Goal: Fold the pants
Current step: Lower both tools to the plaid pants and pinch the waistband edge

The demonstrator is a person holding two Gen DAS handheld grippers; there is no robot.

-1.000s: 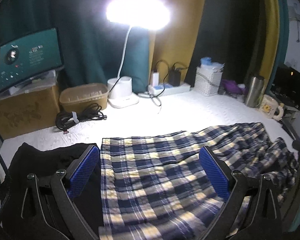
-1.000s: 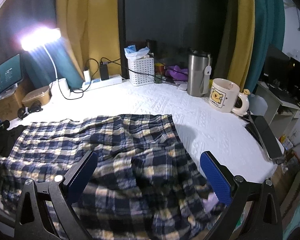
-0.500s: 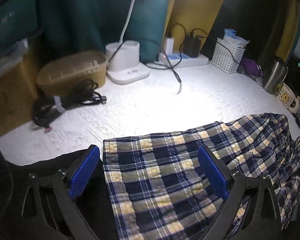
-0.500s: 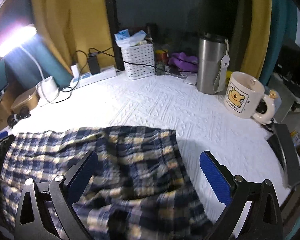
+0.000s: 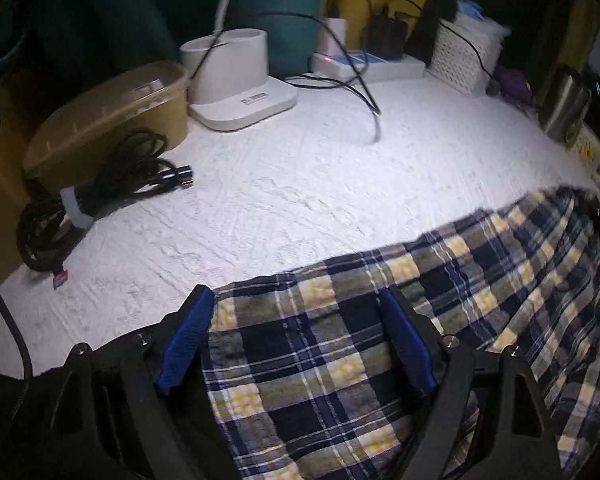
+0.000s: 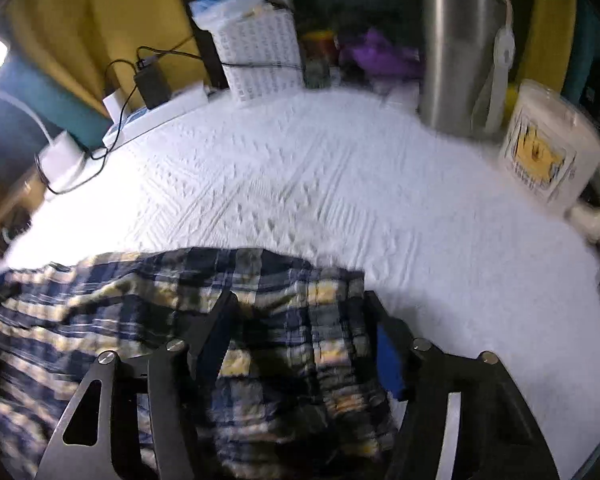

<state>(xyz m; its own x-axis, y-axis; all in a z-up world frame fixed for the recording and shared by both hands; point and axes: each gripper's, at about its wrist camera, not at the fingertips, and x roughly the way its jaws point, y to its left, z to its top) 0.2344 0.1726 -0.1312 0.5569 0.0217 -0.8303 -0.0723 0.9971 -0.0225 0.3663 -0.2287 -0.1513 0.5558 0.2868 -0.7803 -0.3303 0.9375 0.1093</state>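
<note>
Plaid pants (image 5: pixel 380 360) are lying along the white surface's (image 5: pixel 300 184) near edge, apparently unfolded. Left gripper (image 5: pixel 296 344) and right gripper (image 6: pixel 300 340) are straddling opposite ends, jaws part-open, gripping nothing evident; folding appears outstanding.

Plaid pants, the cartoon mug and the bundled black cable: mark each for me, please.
plaid pants (image 5: pixel 320 364): left wrist view, cloth between the open fingers.
cartoon mug (image 6: pixel 540 152): right wrist view, its printed side.
bundled black cable (image 5: pixel 100 196): left wrist view, the coil beside the white tie.
</note>
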